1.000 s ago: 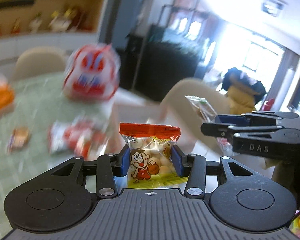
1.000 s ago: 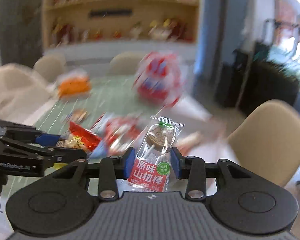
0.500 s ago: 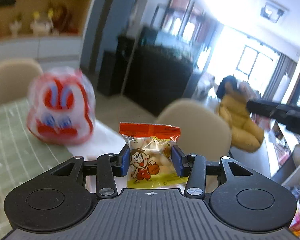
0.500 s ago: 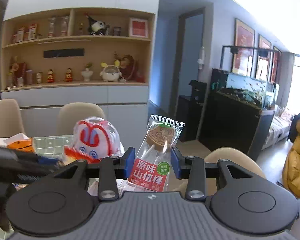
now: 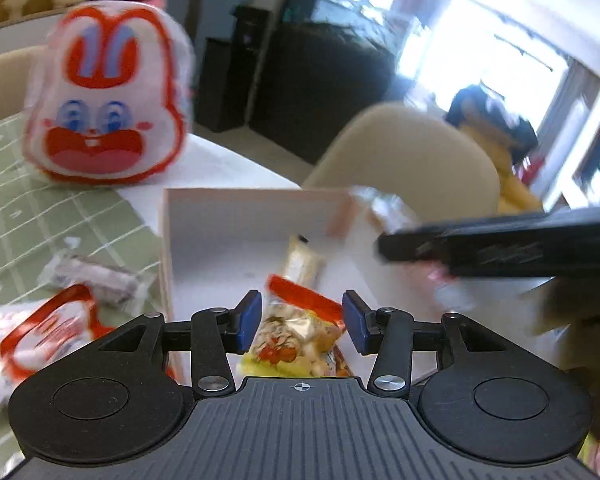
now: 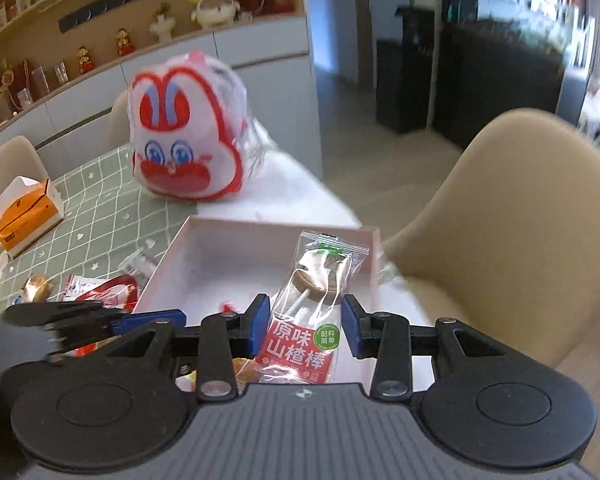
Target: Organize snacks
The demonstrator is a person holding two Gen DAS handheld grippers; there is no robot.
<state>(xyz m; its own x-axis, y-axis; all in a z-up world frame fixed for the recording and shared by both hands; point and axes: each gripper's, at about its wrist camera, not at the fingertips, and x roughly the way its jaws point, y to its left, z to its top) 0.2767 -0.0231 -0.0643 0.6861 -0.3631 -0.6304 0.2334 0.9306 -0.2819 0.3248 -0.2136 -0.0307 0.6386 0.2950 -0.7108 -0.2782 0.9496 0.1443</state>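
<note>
Over the open white box [image 5: 220,220] at the bench's edge, both my hands hang pointing down into it. Between my left fingers [image 5: 303,322] sits the biscuit packet with the cartoon boy [image 5: 296,336]. It is tilted with its orange top band slanting, and it is blurred while the fingers are sharp. I cannot tell whether the blue pads press it or it is loose between them. My right fingers [image 6: 305,320] are clenched on the clear hawthorn lollipop packet [image 6: 312,312], grasping it near its red label, and its upper end stands up over the box's far right corner. A beige bar packet [image 5: 302,260] lies on the floor of the box. The rabbit-face bag [image 5: 104,96] stands just beyond the box, at the edge of the green checked cloth [image 5: 28,216]. Red-and-white packets [image 5: 48,336] lie on the cloth left of the box. An orange tissue box [image 6: 28,212] sits further left, and a beige chair [image 6: 520,220] is tucked in on the right.
</note>
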